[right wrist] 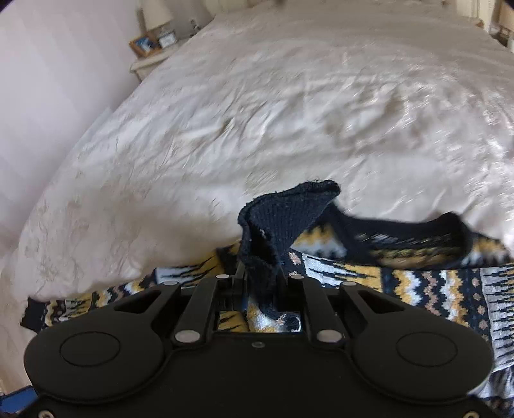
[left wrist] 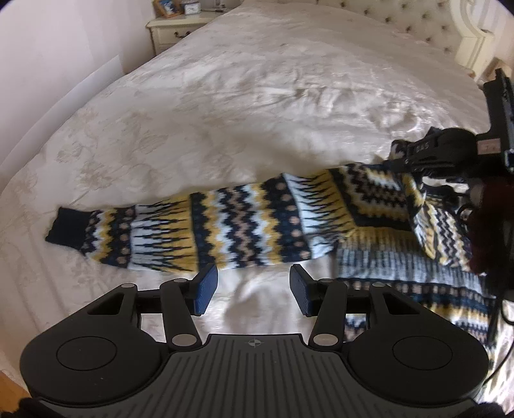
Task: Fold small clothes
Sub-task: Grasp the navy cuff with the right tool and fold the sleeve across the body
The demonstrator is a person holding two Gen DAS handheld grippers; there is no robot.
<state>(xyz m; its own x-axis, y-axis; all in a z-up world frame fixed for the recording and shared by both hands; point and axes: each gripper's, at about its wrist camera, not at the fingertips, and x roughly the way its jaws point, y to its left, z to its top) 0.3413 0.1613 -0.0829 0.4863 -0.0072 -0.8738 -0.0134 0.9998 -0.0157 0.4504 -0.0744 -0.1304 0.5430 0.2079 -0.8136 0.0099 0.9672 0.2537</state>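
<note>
The left wrist view is showing the left gripper hanging with jaws apart and empty over the bed, the patterned sweater sleeve stretching left; only the right wrist view is showing the right gripper clamping a navy cuff.

Sweater is lying on the bed, near its front edge. One sleeve is stretching out flat leftward from the sweater's body across the bed. Left gripper is hovering just in front of that sleeve, over bare bed, jaws apart with nothing between them. Right gripper is sitting to the sleeve's right, over the sweater's body, clamping a raised cuff. Nightstand is standing beyond the bed's far left corner; headboard is standing behind the bed's far right.
</note>
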